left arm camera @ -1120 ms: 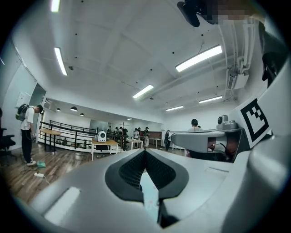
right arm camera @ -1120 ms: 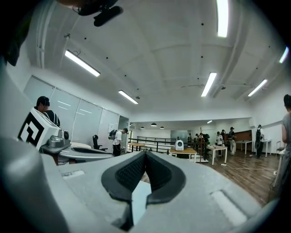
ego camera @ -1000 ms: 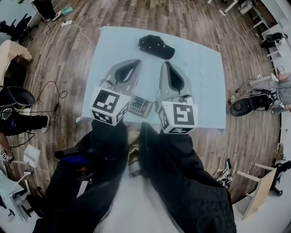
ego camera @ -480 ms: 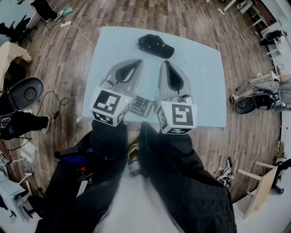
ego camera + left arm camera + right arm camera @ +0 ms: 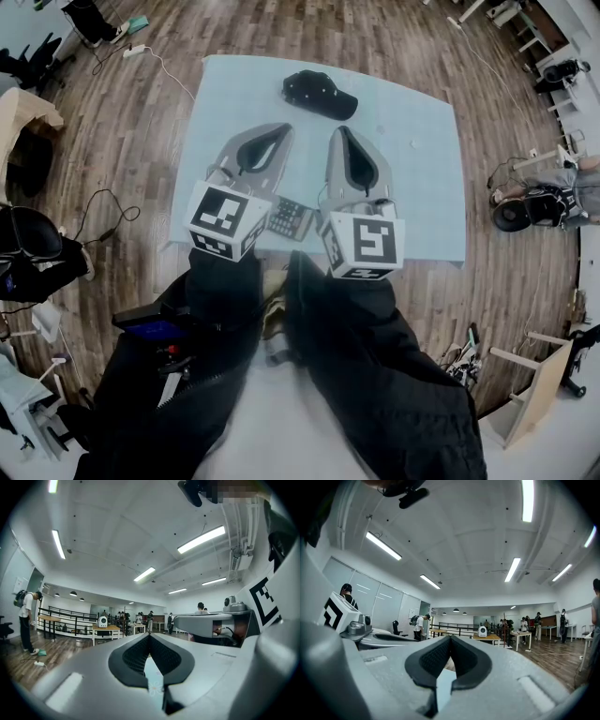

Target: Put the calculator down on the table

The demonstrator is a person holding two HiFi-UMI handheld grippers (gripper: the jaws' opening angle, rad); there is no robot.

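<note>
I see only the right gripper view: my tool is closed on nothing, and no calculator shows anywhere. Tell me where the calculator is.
Observer: The head view shows it. The calculator lies on the table near the front edge, between the left tool and the right tool, back by their marker cubes and partly hidden by the left one.
Operator: Now report the left tool's jaws.
Observer: In the left gripper view its jaws meet at the tips, and only bare tabletop shows below them, so it holds nothing.
</note>
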